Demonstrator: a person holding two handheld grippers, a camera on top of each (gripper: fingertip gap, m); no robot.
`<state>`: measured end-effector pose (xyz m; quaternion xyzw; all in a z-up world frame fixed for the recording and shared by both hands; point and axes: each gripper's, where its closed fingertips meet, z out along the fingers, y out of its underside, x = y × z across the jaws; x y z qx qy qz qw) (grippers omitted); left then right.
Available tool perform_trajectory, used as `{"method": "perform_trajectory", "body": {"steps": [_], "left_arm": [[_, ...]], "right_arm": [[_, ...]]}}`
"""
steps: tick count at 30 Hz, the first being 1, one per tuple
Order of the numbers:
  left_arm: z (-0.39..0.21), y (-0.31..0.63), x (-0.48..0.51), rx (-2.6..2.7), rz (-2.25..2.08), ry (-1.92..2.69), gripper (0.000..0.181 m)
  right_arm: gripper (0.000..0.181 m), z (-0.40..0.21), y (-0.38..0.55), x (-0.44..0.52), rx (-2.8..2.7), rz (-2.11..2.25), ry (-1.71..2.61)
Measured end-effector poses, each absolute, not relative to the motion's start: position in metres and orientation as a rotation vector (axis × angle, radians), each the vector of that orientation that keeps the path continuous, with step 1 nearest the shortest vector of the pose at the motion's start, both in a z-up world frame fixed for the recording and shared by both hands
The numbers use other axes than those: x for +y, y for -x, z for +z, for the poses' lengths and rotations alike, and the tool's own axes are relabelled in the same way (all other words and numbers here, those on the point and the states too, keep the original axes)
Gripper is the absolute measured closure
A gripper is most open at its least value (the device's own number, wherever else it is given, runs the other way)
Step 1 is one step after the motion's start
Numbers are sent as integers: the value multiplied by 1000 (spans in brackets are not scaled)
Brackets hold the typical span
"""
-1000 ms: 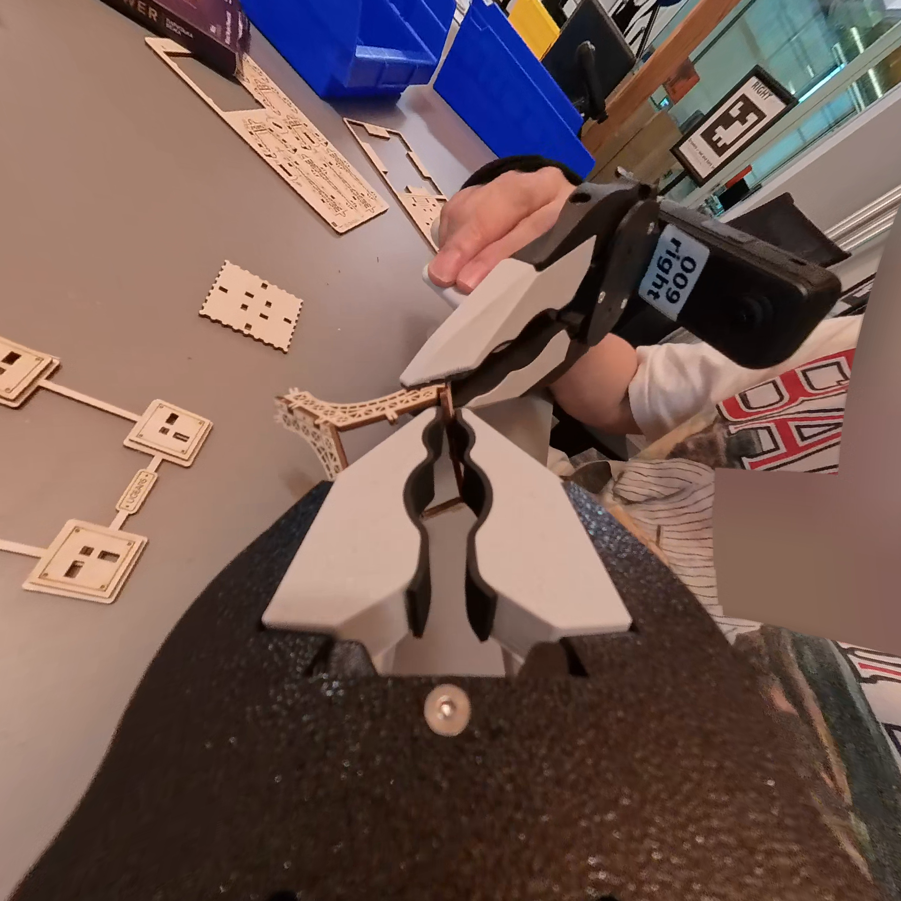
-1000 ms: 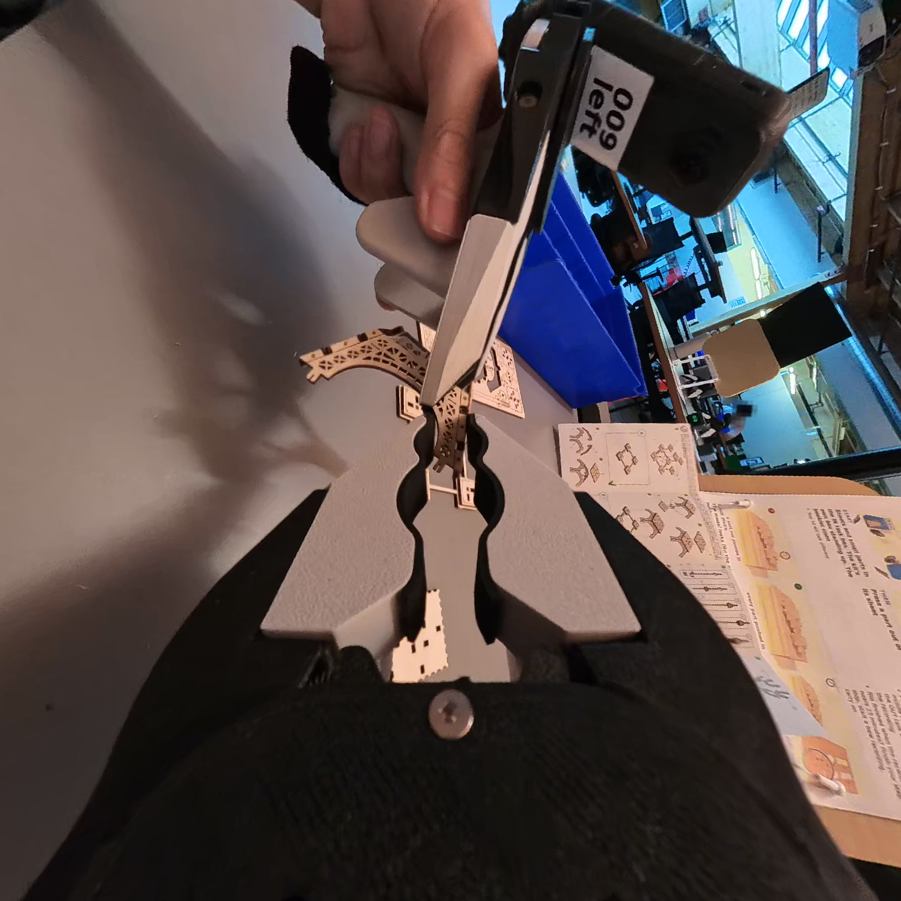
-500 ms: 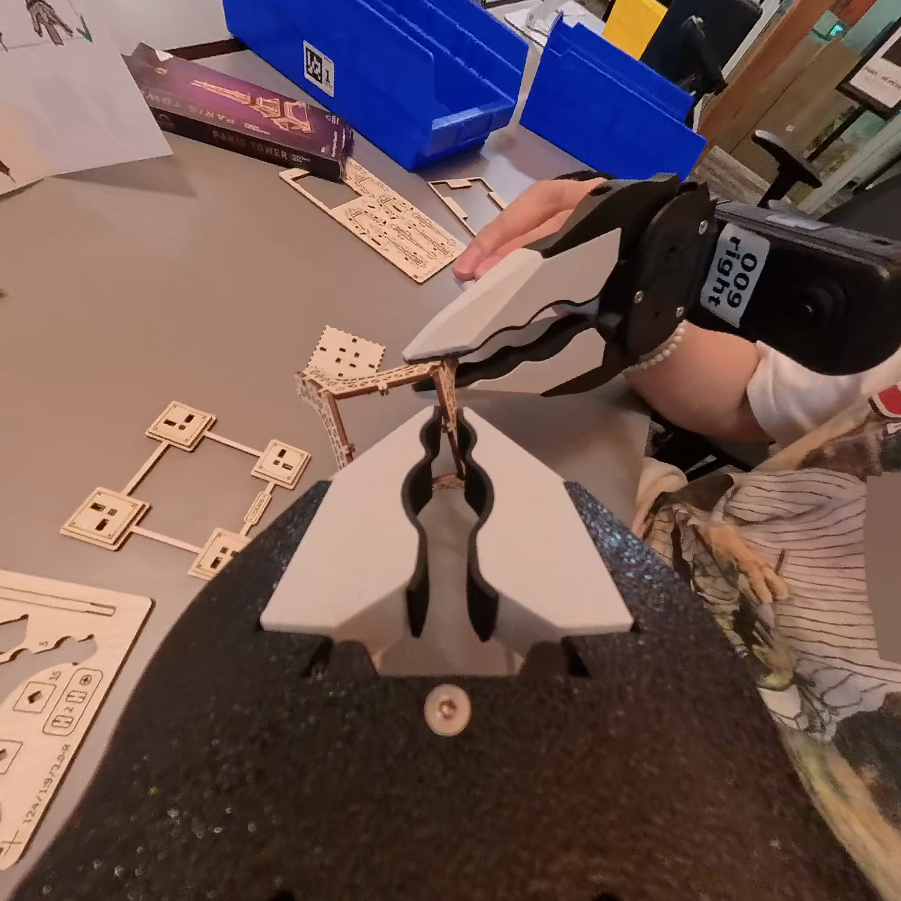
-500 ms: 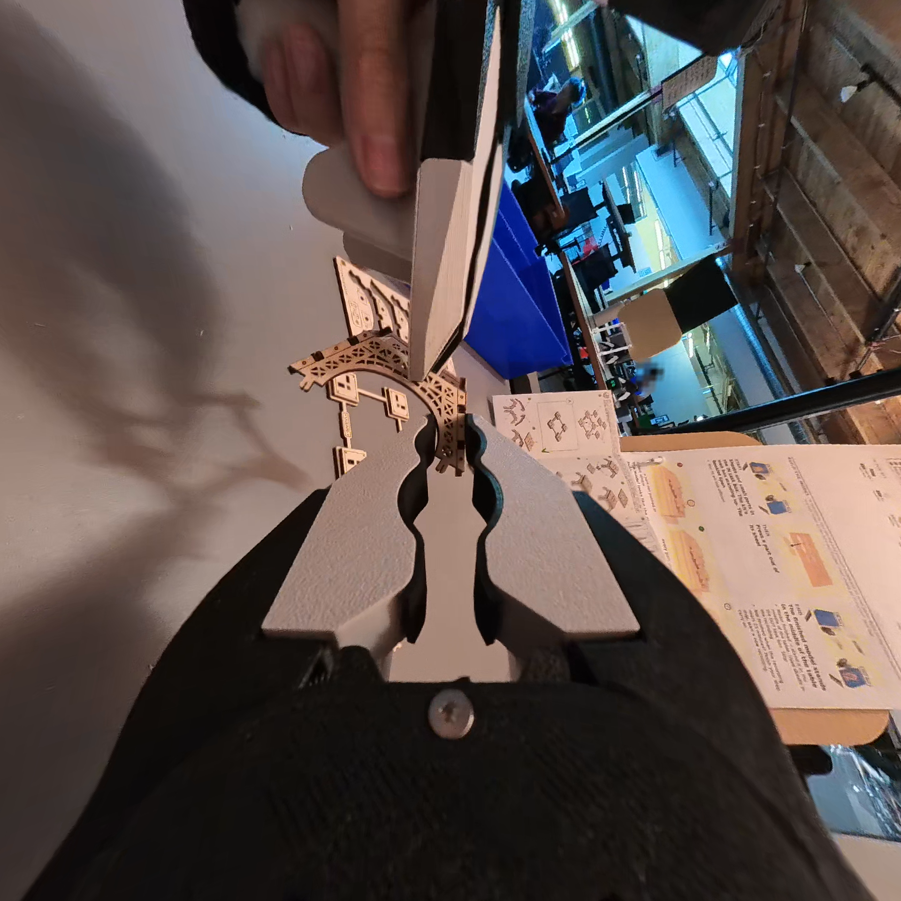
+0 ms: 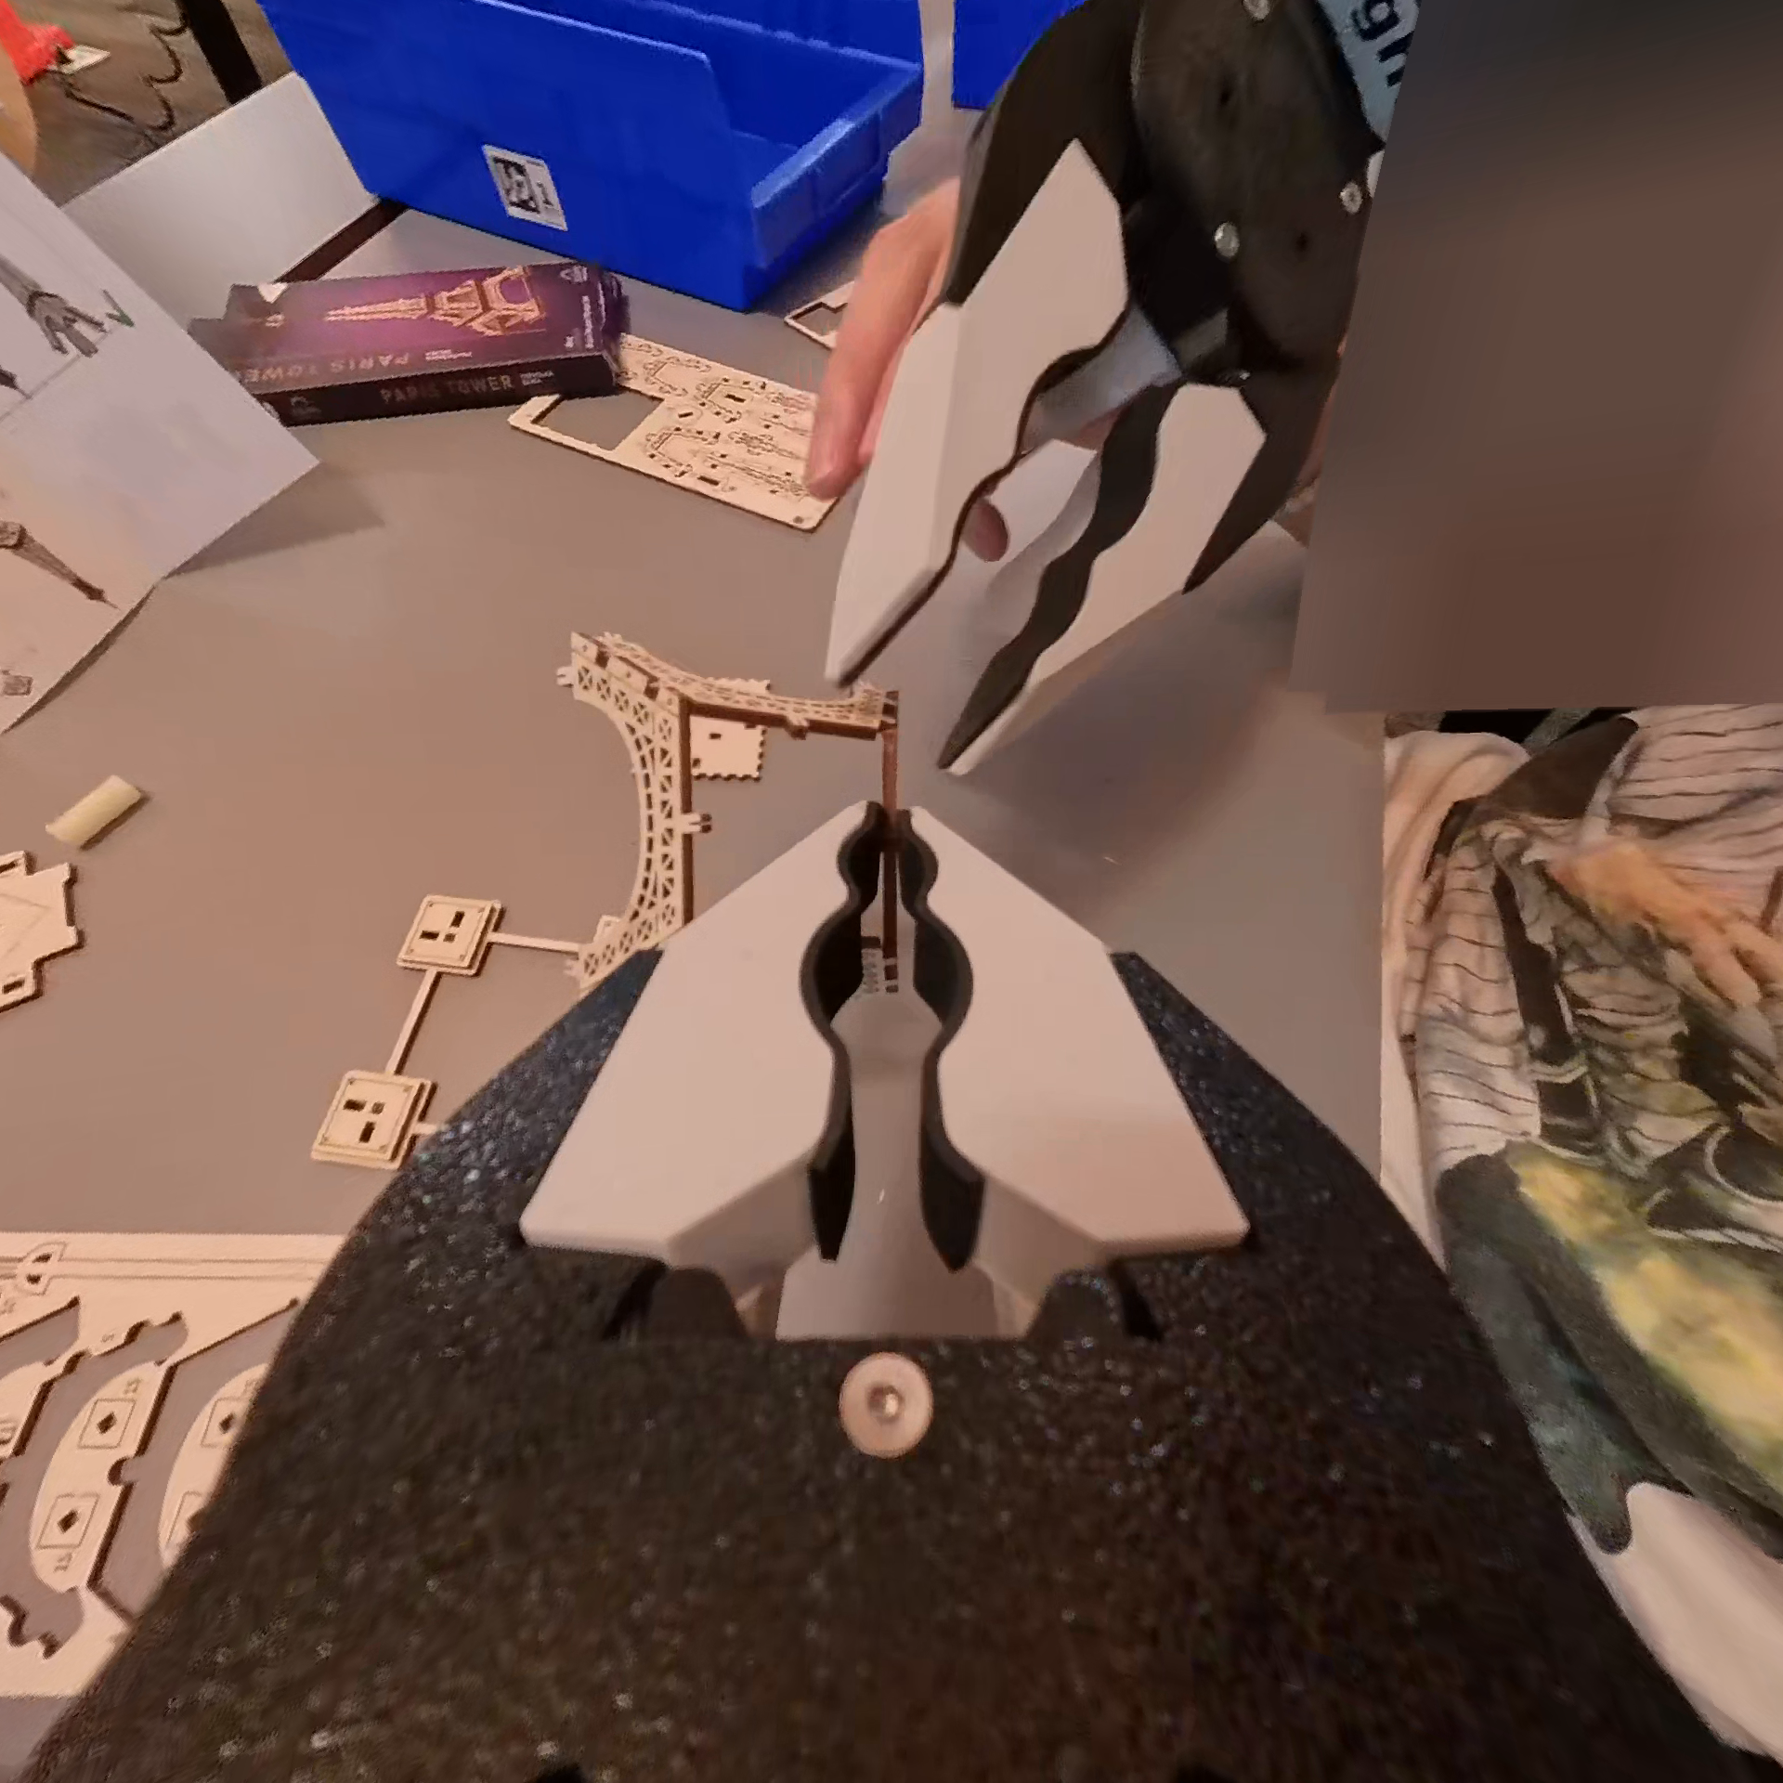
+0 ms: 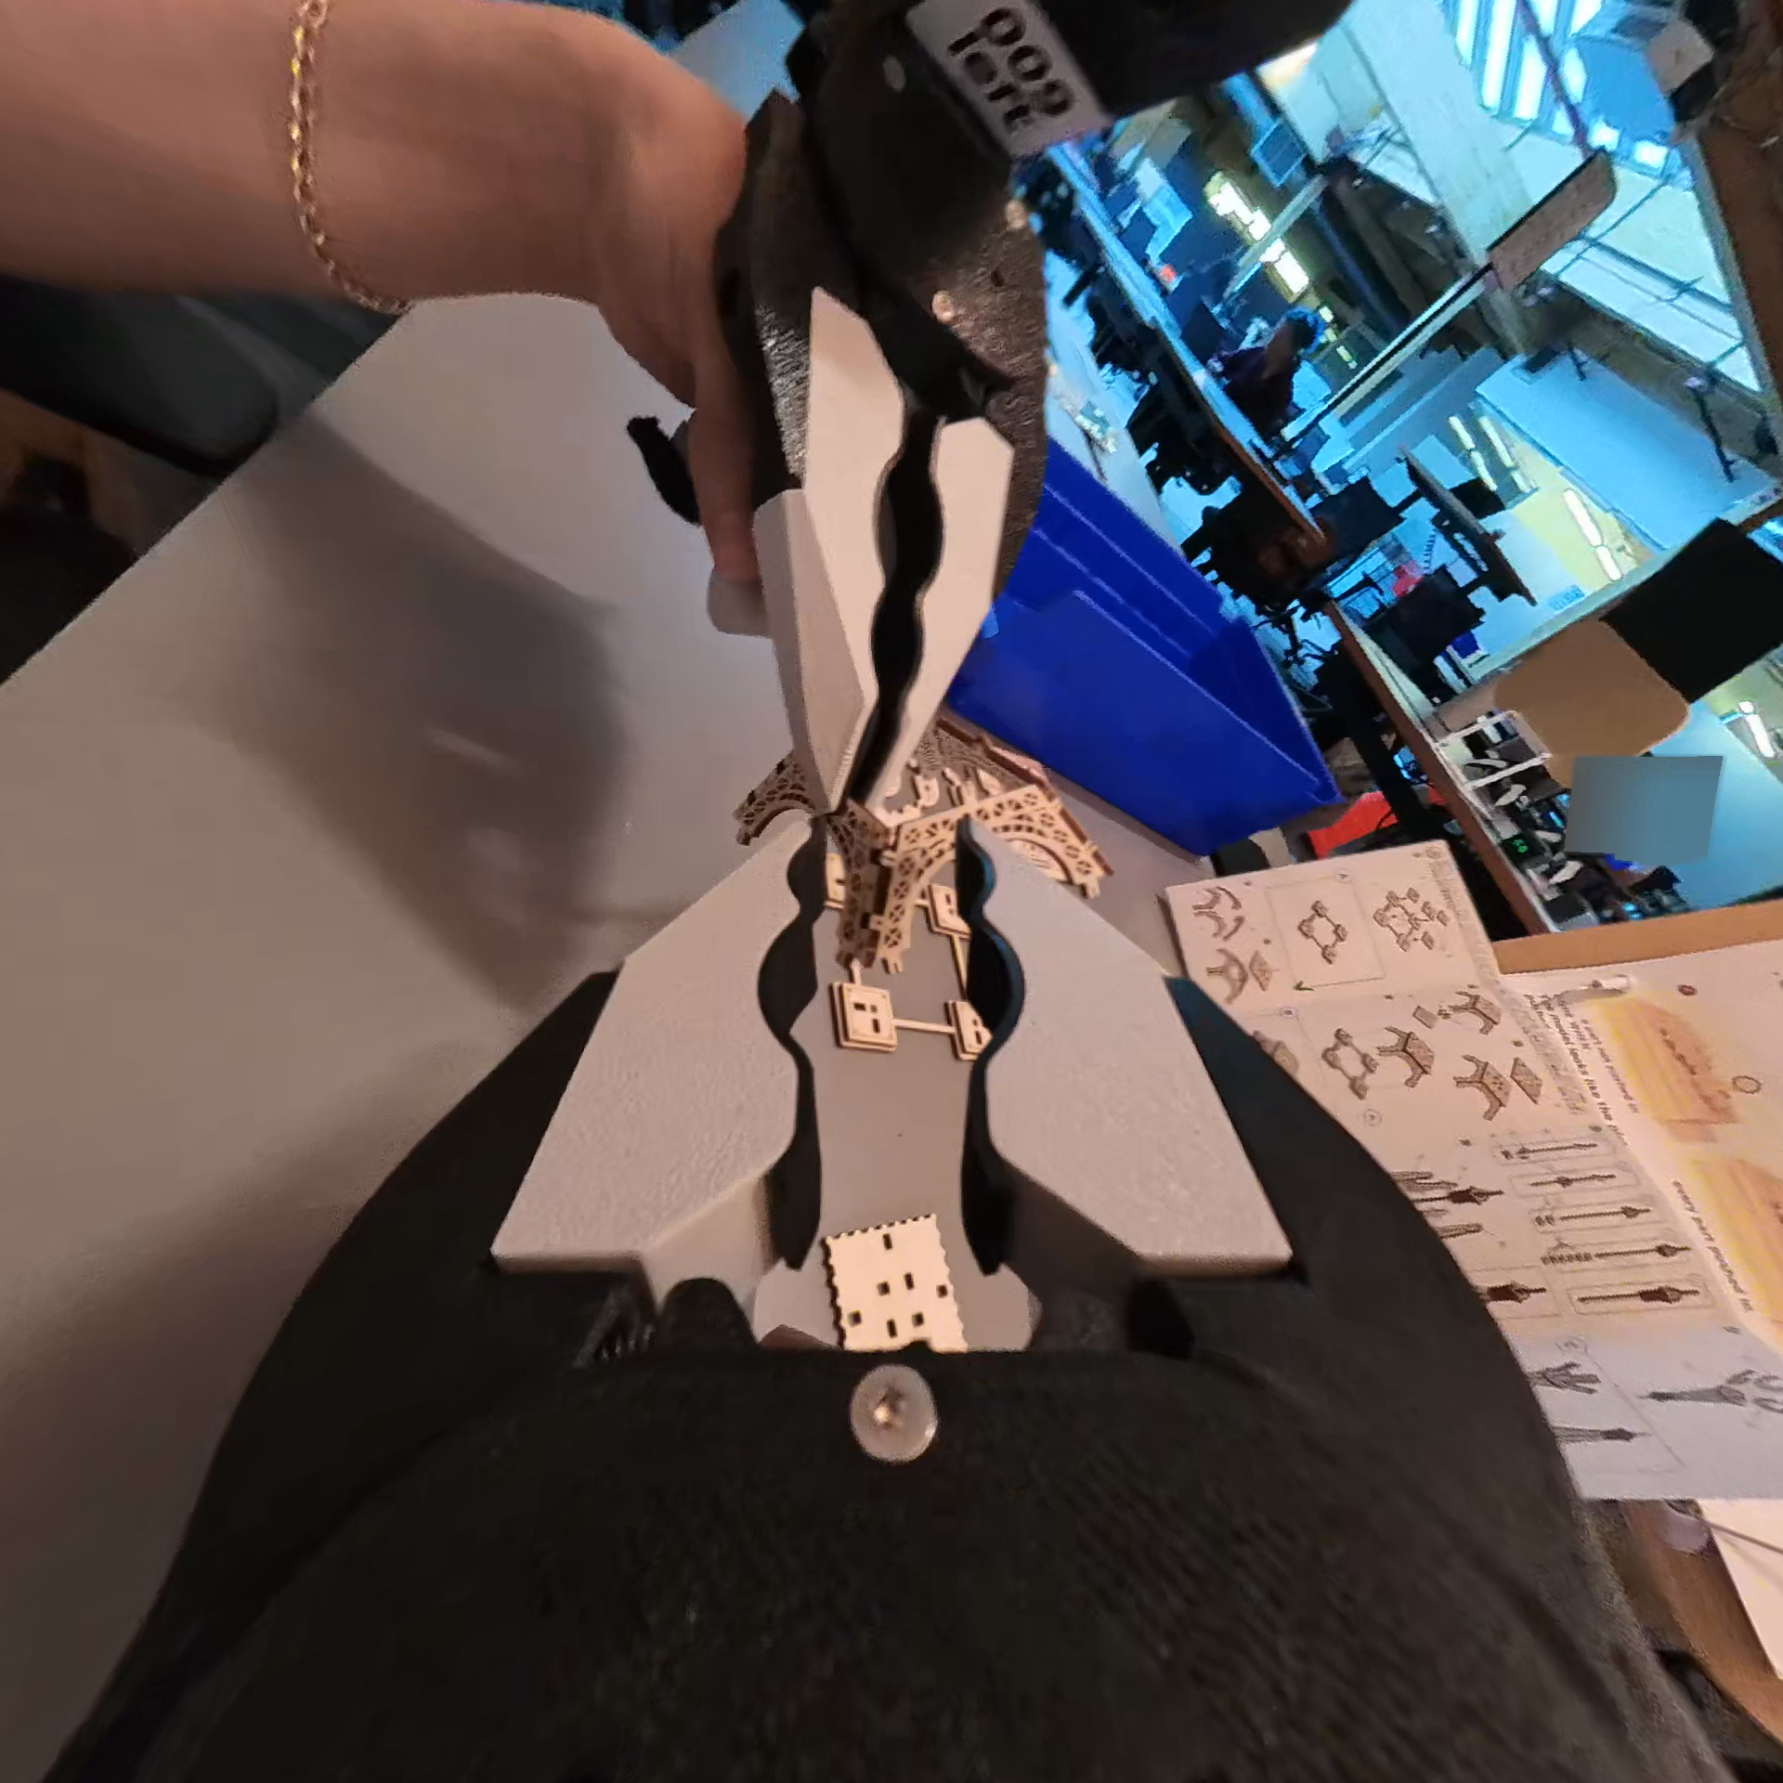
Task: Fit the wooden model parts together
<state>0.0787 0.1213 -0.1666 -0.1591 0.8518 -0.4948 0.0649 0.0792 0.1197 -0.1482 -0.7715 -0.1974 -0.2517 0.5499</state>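
Note:
A wooden lattice arch assembly of two joined arch pieces hangs above the grey table. My left gripper is shut on one leg of it, seen edge-on between the fingers. My right gripper is open just above and behind the arch's top corner, apart from it. In the right wrist view my right gripper stands open with the arch beyond its tips, and the left gripper comes down from above, shut on the arch. A wooden base frame with square pads and a small square plate lie on the table below.
The base frame lies left of the arch. Blue bins, a purple box and a punched wooden sheet are at the back. Another wooden sheet is at the near left. Instruction sheets lie to the right. The tips of both grippers are at nearly the same place.
My right gripper has opened, let go of the arch and drawn back from it. My left gripper has kept its hold and turned with the arch.

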Motion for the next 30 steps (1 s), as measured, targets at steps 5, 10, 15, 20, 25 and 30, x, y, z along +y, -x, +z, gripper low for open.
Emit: {"method": "perform_trajectory", "body": {"steps": [5, 10, 15, 20, 25, 30], "left_arm": [[-173, -78, 121, 2590, -1431, 441, 181], [-172, -81, 122, 2575, -1413, 439, 181], [-180, -81, 123, 2609, -1364, 441, 181], [-170, -81, 119, 2611, -1590, 660, 181], [-158, -82, 119, 2593, -1879, 904, 181], [-158, -84, 119, 2586, -1892, 973, 181]], "right_arm": [[162, -157, -82, 123, -464, -615, 1876], [151, -160, -81, 124, -453, -581, 1893], [159, -165, -83, 123, -433, -554, 1912], [145, -156, -88, 124, -490, -726, 1865], [151, -149, -97, 126, -545, -958, 1831], [161, -153, -96, 128, -580, -991, 1833]]}}
